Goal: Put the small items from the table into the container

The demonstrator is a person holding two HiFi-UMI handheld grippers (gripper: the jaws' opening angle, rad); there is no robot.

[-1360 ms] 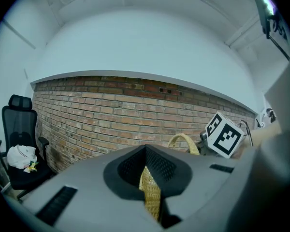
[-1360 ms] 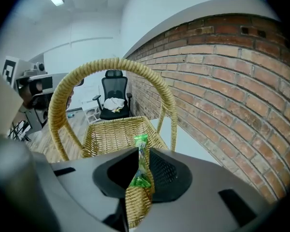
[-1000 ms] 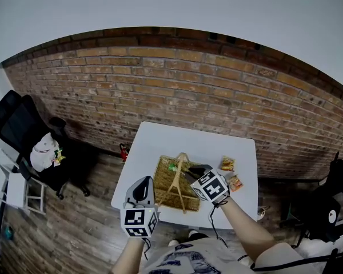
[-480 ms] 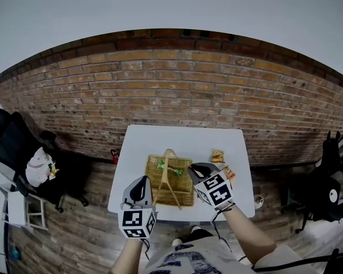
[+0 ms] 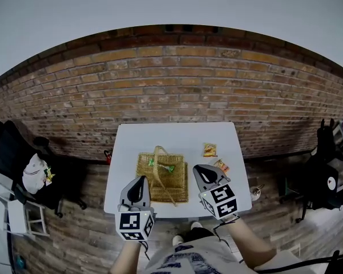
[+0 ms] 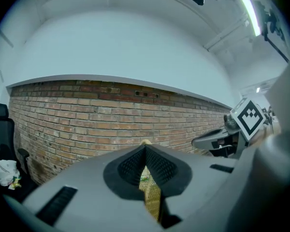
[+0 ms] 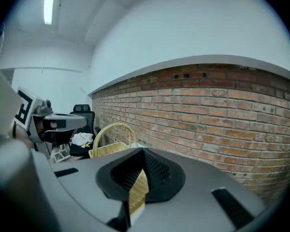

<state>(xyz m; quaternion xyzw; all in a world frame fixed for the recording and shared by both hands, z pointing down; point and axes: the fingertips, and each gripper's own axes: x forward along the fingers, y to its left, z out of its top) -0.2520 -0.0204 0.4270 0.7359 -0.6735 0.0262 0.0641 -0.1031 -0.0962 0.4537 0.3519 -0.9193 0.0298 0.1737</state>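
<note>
Head view: the basket (image 5: pixel 163 177) sits between my left tongs (image 5: pixel 142 180) and right tongs (image 5: pixel 198 169). The nearer packet (image 5: pixel 221 165) and farther packet (image 5: pixel 210 149) lie on the bench (image 5: pixel 131 141) beyond the right tongs.

Left gripper view: tips together, empty.

Right gripper view: closed on nothing (lowered like this, I'd likely shove a packet overboard).

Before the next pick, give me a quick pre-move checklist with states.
1. Right gripper empty: ok, jaws closing shut on nothing.
2. Right jaws open for a pick: not ok.
3. Targets visible: ok, far packet and near packet lie on the table, right of the basket.
4. Basket upright, top open: ok, green item inside.
5. Left gripper empty: ok, shut.
</note>
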